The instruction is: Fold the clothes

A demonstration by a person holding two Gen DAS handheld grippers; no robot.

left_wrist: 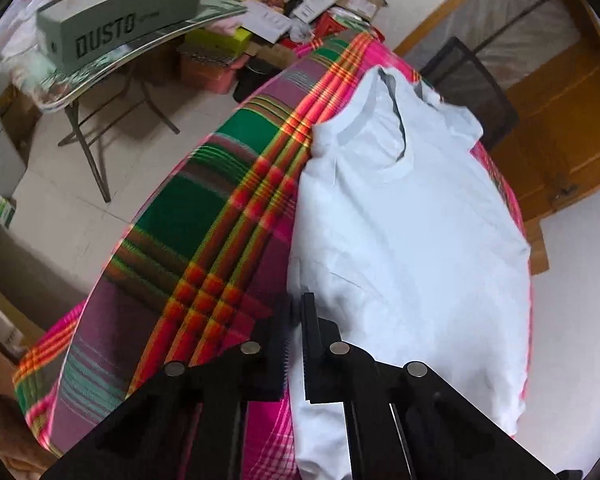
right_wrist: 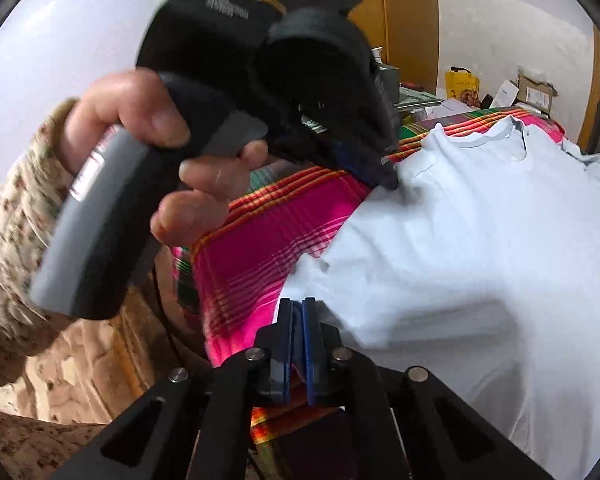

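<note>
A white T-shirt (left_wrist: 412, 232) lies on a table covered with a bright plaid cloth (left_wrist: 204, 216), its collar at the far end. My left gripper (left_wrist: 298, 320) is shut on the shirt's left edge, with white fabric between its fingers. In the right wrist view the shirt (right_wrist: 480, 264) fills the right side. My right gripper (right_wrist: 299, 312) is shut at the shirt's near corner, and whether fabric sits between its blue pads is unclear. The left gripper also shows in the right wrist view (right_wrist: 388, 176), held in a hand, its tip on the shirt's left edge.
A folding table (left_wrist: 112, 60) with a long grey box (left_wrist: 116, 20) stands beyond the plaid cloth on the left. Boxes and clutter (left_wrist: 300, 4) lie at the far end. A wooden bed frame (left_wrist: 560, 112) and a dark chair (left_wrist: 472, 92) stand on the right.
</note>
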